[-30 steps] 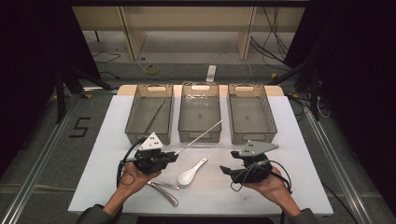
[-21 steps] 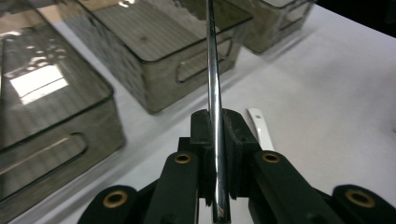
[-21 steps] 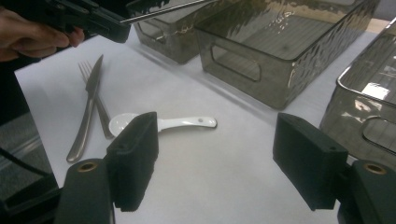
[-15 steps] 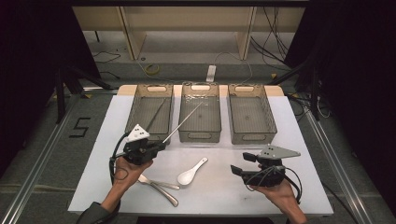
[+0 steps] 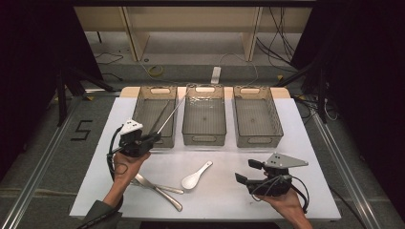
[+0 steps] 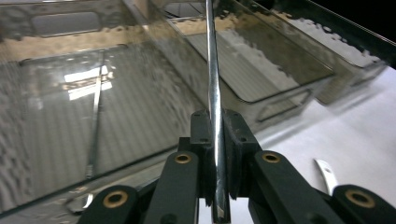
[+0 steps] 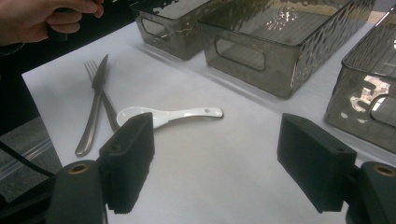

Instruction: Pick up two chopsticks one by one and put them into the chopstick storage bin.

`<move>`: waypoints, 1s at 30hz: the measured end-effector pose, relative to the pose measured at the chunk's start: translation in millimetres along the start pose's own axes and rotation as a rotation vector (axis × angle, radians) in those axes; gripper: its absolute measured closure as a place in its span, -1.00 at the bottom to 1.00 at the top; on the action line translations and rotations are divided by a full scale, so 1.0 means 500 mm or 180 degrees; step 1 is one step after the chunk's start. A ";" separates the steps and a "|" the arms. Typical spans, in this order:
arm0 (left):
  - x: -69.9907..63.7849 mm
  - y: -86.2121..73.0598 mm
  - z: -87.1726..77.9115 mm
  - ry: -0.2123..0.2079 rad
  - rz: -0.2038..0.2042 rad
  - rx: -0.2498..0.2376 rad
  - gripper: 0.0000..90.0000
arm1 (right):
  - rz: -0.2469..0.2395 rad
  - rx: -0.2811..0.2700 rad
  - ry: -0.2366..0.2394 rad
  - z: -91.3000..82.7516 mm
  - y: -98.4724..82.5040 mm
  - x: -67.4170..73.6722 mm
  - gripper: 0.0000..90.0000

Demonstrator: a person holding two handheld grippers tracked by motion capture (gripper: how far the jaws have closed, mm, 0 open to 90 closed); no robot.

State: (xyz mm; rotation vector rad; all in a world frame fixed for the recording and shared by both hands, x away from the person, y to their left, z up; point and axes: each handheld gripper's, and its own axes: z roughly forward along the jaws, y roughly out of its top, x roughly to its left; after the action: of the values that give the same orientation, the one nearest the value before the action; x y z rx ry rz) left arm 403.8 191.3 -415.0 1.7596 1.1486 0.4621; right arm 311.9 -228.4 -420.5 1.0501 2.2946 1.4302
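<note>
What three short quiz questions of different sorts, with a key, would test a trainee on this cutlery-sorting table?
1. True or false: the left gripper is shut on a metal rod.
2. How many bins stand on the table?
3. Which lies nearest the right gripper: A) white spoon, B) fork, C) knife?

Key:
1. True; the rod's far end reaches over the left bin.
2. Three.
3. A.

jaws clamped on metal rod [image 6: 214, 93], rod upright over left smoked bin [image 6: 70, 116]; second bin [image 6: 261, 65] beside.
</note>
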 end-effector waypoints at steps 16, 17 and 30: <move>0.064 0.035 0.016 0.0247 -0.0200 -0.0059 0.85 | -0.0012 -0.0049 -0.0015 -0.003 -0.008 0.003 -0.40; 0.067 0.036 0.017 0.0275 -0.0176 -0.0050 0.85 | -0.0012 -0.0047 -0.0012 -0.003 -0.008 0.003 -0.40; 0.113 0.035 0.036 0.0475 -0.0315 0.0124 0.85 | -0.0062 0.0029 0.0038 0.000 -0.010 0.007 -0.40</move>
State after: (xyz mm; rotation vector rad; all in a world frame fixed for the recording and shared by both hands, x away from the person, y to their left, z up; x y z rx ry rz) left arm 453.0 228.9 -418.4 1.7152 1.3515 0.5213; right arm 306.9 -227.3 -424.2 1.0219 2.3153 1.4236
